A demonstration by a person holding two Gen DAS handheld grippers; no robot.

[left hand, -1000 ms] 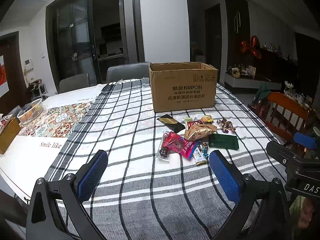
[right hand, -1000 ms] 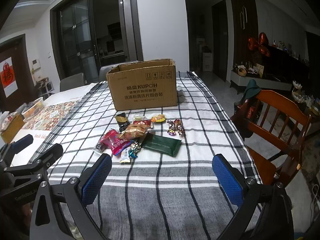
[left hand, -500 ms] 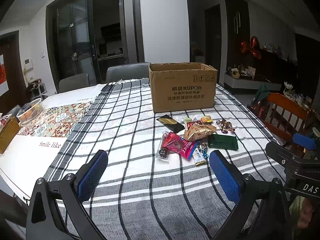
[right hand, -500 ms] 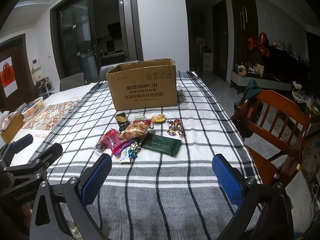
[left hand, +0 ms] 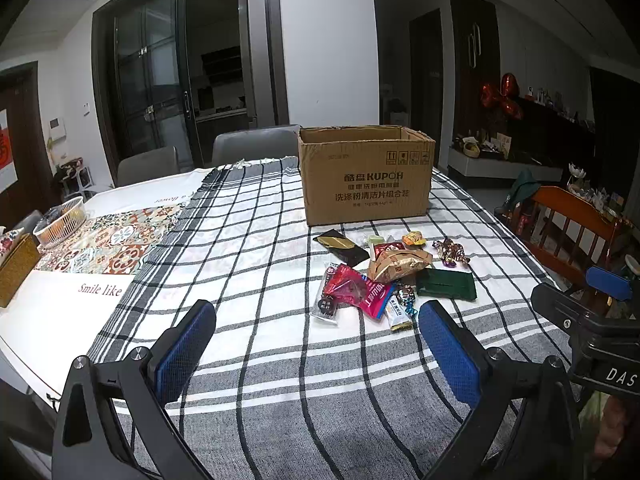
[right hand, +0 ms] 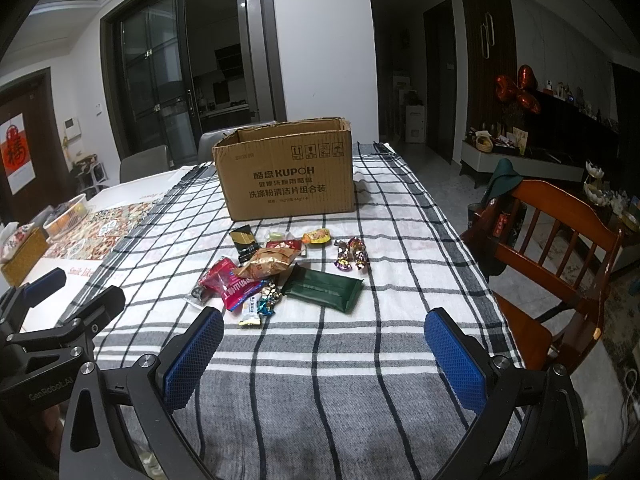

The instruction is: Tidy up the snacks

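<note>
A pile of snacks lies on the checked tablecloth (left hand: 248,264): a dark green pack (left hand: 446,285) (right hand: 325,289), a red packet (left hand: 356,290) (right hand: 230,282), a gold-brown bag (left hand: 398,264) (right hand: 270,262), a black and gold pack (left hand: 340,243) (right hand: 245,240) and small wrapped sweets (right hand: 352,254). An open cardboard box (left hand: 366,176) (right hand: 286,174) stands upright behind the pile. My left gripper (left hand: 316,346) is open and empty, short of the pile. My right gripper (right hand: 322,354) is open and empty, also short of it.
A wooden chair (right hand: 556,240) stands at the table's right edge. On the left are a patterned runner (left hand: 108,240), a white basket (left hand: 60,222) and a tissue box (left hand: 14,264). Grey chairs (left hand: 256,148) stand behind the table.
</note>
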